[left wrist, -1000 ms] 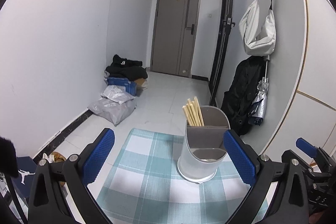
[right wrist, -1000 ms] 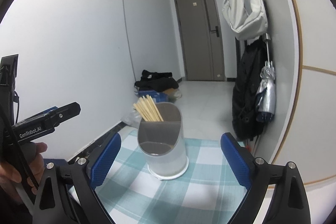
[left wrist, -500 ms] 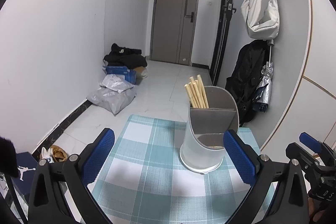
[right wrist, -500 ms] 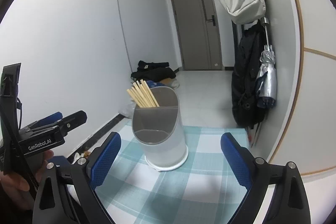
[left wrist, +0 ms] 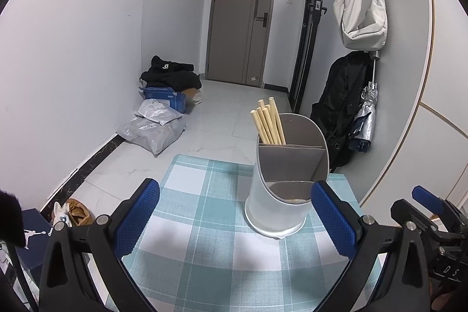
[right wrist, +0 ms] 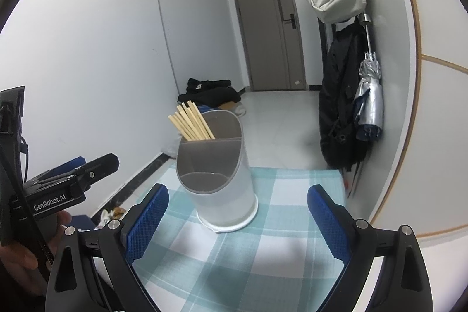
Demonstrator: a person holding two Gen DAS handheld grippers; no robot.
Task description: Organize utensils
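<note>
Hovering above the near part of the table, the left gripper (left wrist: 235,212) is holding its blue-padded fingers (left wrist: 136,217) spread wide with nothing between them. The right gripper (right wrist: 237,217) is doing the same, its jaws standing fully apart and empty over the checked tablecloth (right wrist: 263,262).

From the left wrist view, the utensil holder (left wrist: 285,183) is standing upright on the cloth, ahead of the left gripper and toward its right finger; that finger's pad is overlapping the holder's lower right side in the picture, though whether they touch cannot be told. From the right wrist view, the same holder (right wrist: 218,177) is sitting ahead of the jaws, nearer the left finger than the right, and is not touching either.

The holder is a pale, translucent cylinder with a grey inner divider that is splitting it into a taller rear compartment and a lower front one. A bundle of wooden chopsticks (left wrist: 267,122) is standing in the rear compartment, leaning toward the left edge of the table. The front compartment is showing something brownish at the bottom, too small to identify.

The holder is occupying the far right portion of the table, close to the far edge. At the left of the right wrist view, a person's hand (right wrist: 32,247) is gripping the handle of the left gripper.

Beyond the table, a grey door (left wrist: 239,19), a white bag (left wrist: 362,10) hanging on the wall and a folded umbrella (left wrist: 364,119) are showing.
</note>
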